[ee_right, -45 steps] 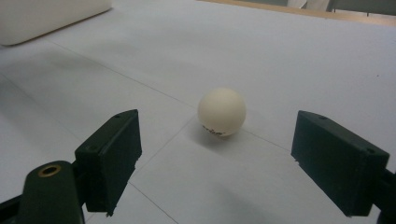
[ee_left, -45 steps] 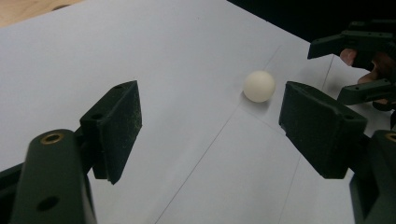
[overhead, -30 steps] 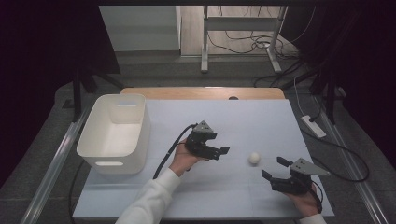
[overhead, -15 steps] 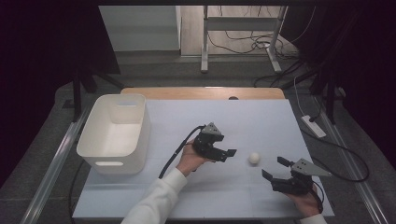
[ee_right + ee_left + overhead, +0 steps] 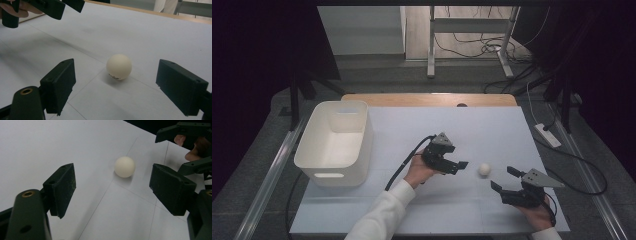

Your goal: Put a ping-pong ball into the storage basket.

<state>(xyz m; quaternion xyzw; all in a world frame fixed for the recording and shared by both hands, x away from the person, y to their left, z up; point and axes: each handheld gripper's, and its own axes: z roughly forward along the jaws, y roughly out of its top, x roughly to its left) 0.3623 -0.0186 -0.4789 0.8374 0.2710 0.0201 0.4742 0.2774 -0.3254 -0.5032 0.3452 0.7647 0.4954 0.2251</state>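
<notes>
Small, smooth, cream-white plastic ball [image 5: 484,169], round and matte, with faint dark print low on one side. Resting free on the pale sheet covering the table, right of centre, nearer the near edge than the far edge.

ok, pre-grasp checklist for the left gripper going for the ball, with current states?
1. Left gripper jaws open wide enough for the ball: ok, both pads stand well apart in the left gripper view.
2. Ball lined up between the jaws: ok, it sits ahead of the gap, not yet inside it.
3. Ball free on the table, nothing touching it: ok.
4. Right gripper out of the way: not ok, it sits close to the ball on the far side, jaws open and aimed at it.
5. Ball at rest: cannot tell.
6. White bin upright with its opening unblocked: ok.
</notes>
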